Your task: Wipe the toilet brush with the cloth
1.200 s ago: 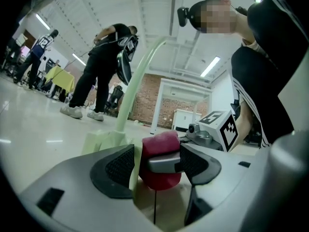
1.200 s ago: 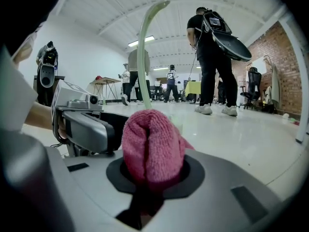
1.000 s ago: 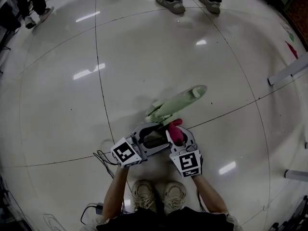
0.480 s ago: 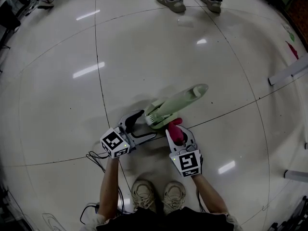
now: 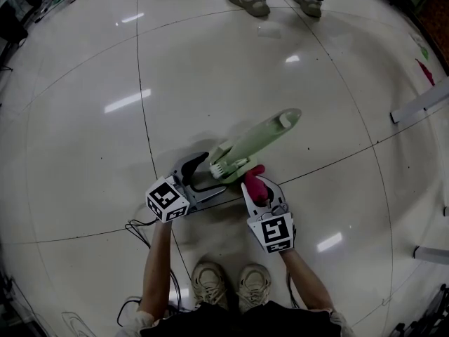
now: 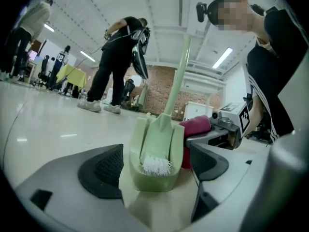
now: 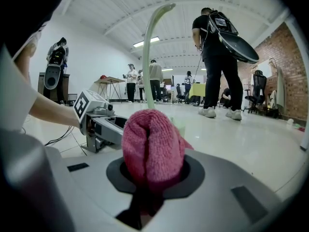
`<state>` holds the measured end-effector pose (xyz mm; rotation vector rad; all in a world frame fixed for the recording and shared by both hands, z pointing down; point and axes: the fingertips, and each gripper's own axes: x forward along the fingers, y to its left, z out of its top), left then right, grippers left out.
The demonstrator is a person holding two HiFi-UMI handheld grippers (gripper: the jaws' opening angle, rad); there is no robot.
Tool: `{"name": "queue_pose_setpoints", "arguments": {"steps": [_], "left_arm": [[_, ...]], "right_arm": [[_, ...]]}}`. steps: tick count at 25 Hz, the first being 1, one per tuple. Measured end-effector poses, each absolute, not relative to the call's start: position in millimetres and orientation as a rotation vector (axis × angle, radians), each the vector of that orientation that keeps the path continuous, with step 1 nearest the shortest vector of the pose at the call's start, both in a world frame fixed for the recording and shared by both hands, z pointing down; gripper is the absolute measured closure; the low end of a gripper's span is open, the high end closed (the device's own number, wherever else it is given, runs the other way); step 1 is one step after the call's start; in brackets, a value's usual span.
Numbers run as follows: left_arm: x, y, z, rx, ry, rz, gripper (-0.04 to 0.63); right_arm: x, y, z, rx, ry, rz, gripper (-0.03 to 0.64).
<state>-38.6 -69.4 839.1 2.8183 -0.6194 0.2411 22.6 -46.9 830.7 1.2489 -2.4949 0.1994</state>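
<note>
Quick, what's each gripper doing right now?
Left gripper: open, jaws just been opening; toilet brush in its holder stands between them, not pinched.
Right gripper: shut on the pink cloth.

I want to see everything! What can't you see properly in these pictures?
- Brush head: left gripper view, mostly sunk in its holder; only white bristle tips show.
- Holder: right gripper view, almost all behind the cloth.
- Bystander: head view, cut off by top edge; only shoes show.
</note>
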Motion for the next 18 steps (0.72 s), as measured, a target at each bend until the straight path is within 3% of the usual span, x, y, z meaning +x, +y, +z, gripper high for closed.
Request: {"name": "queue_pose_setpoints", "arguments": {"steps": [18], "left_arm": [[-32, -56, 841, 2.777, -0.523, 0.251, 0.189]], "right_arm": [[2, -28, 836, 1.173, -2.525, 0.29, 0.548]]}}
